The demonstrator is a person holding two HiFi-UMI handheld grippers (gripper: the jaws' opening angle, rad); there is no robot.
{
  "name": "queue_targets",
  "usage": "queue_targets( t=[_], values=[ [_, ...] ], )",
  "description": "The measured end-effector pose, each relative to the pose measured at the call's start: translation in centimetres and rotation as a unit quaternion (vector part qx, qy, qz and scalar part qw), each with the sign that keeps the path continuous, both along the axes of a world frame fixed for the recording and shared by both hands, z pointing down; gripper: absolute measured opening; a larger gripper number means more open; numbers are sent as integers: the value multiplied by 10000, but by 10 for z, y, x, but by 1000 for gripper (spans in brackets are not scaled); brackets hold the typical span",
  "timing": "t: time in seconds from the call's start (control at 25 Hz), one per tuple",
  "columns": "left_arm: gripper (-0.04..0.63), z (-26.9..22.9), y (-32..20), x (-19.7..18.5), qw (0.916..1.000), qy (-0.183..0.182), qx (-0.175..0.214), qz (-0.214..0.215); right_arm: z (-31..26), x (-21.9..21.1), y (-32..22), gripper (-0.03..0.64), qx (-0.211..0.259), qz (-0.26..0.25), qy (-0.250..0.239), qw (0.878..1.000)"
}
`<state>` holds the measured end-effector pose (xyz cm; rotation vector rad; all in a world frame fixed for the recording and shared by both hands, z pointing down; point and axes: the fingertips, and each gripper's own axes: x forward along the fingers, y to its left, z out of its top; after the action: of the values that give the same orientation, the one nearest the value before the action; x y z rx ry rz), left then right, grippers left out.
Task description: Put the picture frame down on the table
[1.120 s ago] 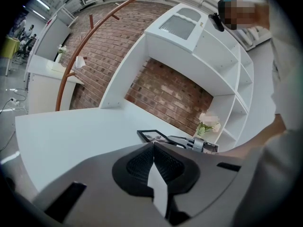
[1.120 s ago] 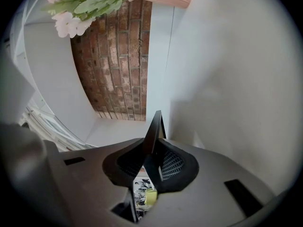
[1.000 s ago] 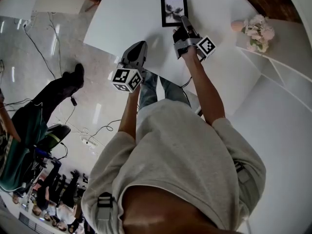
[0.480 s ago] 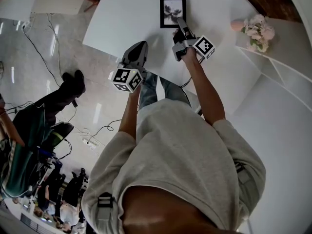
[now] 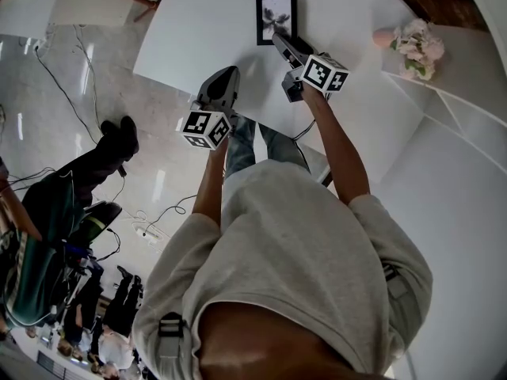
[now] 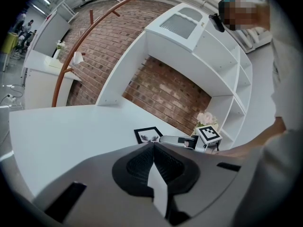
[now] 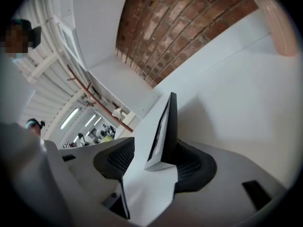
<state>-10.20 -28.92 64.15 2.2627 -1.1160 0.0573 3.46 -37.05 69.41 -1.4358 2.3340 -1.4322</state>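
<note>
Now: white table (image 5: pixel 198 30) fills the far half of the head view. The picture frame (image 5: pixel 276 16) is on it, toward the far edge, apparently face up. Its long axis runs 12 to 6 o'clock in that view, with the short near edge pointing at the person.

Right gripper (image 5: pixel 279 39) sits at the frame's 6 o'clock, tips over that near edge. Its jaws have just been opening and now stand wide apart. The right gripper view shows the frame edge-on in the gap, close against one pad and well clear of the other, so nothing clamps it. Cannot tell whether the near edge is fully down on the table.

Left gripper (image 5: pixel 226 76) hangs near the table's near edge, at about 7 o'clock from the frame and well apart from it. Jaws are together, with nothing between them.

Judgement: the frame looks delivered. The right hand is the nearer one, and its exit lies straight back toward 6 o'clock, along the frame's long axis. The risk is the close pad dragging the frame on the way out.
</note>
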Motion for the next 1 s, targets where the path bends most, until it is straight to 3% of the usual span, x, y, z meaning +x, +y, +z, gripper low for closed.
queue_targets(
  t=[0.24, 0.48, 0.8, 1.0],
  values=[
    [15, -1, 1, 0, 10000, 15, 8, 36, 8, -10, 11, 258, 275, -1137, 1394, 9833],
    [15, 0, 2, 1, 10000, 23, 10, 64, 20, -15, 22, 259, 462, -2070, 2522, 9441],
    [15, -1, 3, -2, 10000, 49, 11, 7, 30, -8, 28, 258, 354, -2443, 2992, 9217],
    [15, -2, 3, 0, 10000, 68, 37, 13, 38, -2, 33, 258, 224, -2452, 3172, 9159]
  ],
)
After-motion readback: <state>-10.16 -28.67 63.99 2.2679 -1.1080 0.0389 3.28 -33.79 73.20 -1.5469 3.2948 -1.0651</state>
